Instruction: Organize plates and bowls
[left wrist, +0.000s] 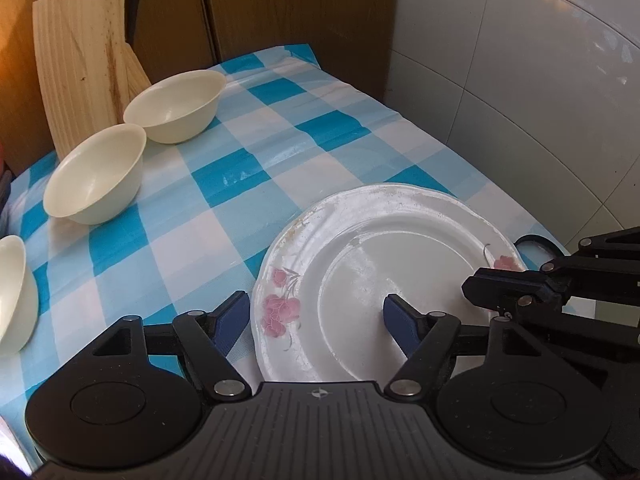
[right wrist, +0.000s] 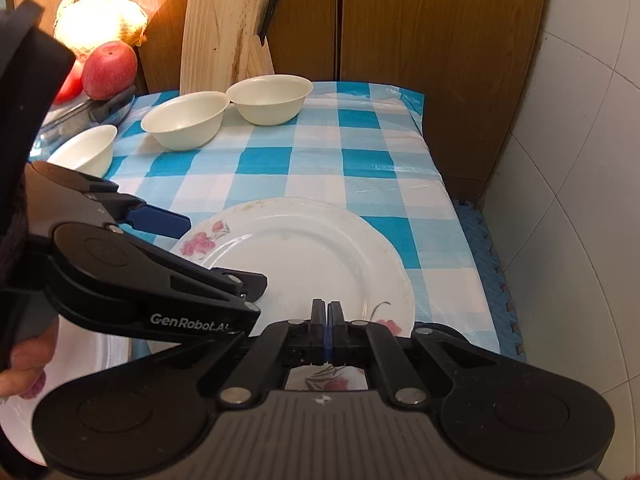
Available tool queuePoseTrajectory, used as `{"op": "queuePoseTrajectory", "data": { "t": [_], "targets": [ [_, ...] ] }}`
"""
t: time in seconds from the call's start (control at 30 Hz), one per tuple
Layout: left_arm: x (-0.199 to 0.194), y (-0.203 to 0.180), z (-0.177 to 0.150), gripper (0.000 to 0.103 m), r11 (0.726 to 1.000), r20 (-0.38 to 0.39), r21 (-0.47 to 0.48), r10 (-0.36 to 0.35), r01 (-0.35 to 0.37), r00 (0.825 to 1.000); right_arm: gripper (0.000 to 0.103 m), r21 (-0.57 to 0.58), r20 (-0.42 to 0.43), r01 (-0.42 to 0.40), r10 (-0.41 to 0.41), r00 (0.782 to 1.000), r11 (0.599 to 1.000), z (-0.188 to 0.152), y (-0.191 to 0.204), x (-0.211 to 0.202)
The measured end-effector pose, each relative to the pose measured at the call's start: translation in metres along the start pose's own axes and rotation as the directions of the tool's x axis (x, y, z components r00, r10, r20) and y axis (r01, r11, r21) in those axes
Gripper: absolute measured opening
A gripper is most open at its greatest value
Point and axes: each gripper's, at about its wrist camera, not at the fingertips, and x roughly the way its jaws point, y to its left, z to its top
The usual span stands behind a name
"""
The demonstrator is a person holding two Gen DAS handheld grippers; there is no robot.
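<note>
Now, plate: flowered, flat on the checked cloth.
Left gripper: jaws spread, straddling its near rim.
Right gripper: closed, seemingly empty.
Handling: stiff, glazed, slippery, breakable; pinch the rim.

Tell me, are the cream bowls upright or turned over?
Upright. All three cream bowls stand with open mouths upward on the checked cloth, and look empty.
</note>
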Motion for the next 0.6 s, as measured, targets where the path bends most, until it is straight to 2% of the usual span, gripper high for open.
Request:
{"op": "queuePoseTrajectory", "data": {
  "t": [0.03, 0.1, 0.17, 0.27, 0.33, 0.4, 0.47, 0.5, 0.6],
  "targets": [
    [0.0, -0.001, 0.0, 0.079, 1.0, 0.0, -0.001, 0.003, -0.003, 1.0, 0.001, 0.012, -0.023, 0.022, -0.022, 1.0, 1.0, -0.001, -0.002, 0.006],
    [0.001, 0.003, 0.0, 0.079, 1.0, -0.008, -0.011, -0.013, 0.013, 1.0, 0.001, 0.052, -0.007, -0.019, 0.019, 1.0, 0.998, -0.002, -0.011, 0.003],
    [0.004, 0.01, 0.0, 0.085, 0.999, -0.02, -0.048, -0.009, 0.008, 1.0, 0.002, 0.138, 0.041, -0.064, 0.058, 0.997, 0.988, 0.001, -0.026, -0.008],
    [0.007, 0.019, 0.002, 0.087, 0.996, -0.032, -0.086, -0.029, 0.026, 0.999, 0.019, 0.189, 0.047, -0.006, -0.003, 0.999, 0.982, 0.006, -0.048, -0.011],
    [0.008, 0.022, 0.002, 0.088, 0.995, -0.035, -0.096, -0.041, 0.037, 0.999, 0.021, 0.238, 0.018, 0.014, -0.019, 1.0, 0.971, 0.003, -0.064, -0.005],
    [0.01, 0.023, 0.003, 0.09, 0.995, -0.033, -0.094, -0.049, 0.046, 0.998, 0.021, 0.278, -0.022, -0.011, 0.018, 1.0, 0.96, -0.003, -0.075, 0.001],
    [0.013, 0.024, 0.004, 0.091, 0.992, -0.036, -0.098, -0.084, 0.08, 0.996, 0.021, 0.306, -0.008, -0.095, 0.102, 0.995, 0.947, -0.008, -0.078, 0.004],
    [0.015, 0.025, 0.005, 0.094, 0.99, -0.042, -0.104, -0.101, 0.096, 0.994, 0.026, 0.303, -0.007, -0.123, 0.131, 0.991, 0.945, -0.008, -0.075, 0.003],
    [0.018, 0.018, 0.005, 0.097, 0.992, -0.035, -0.077, -0.107, 0.104, 0.994, 0.027, 0.316, -0.011, -0.137, 0.148, 0.989, 0.939, -0.007, -0.073, 0.004]
  ]
}}
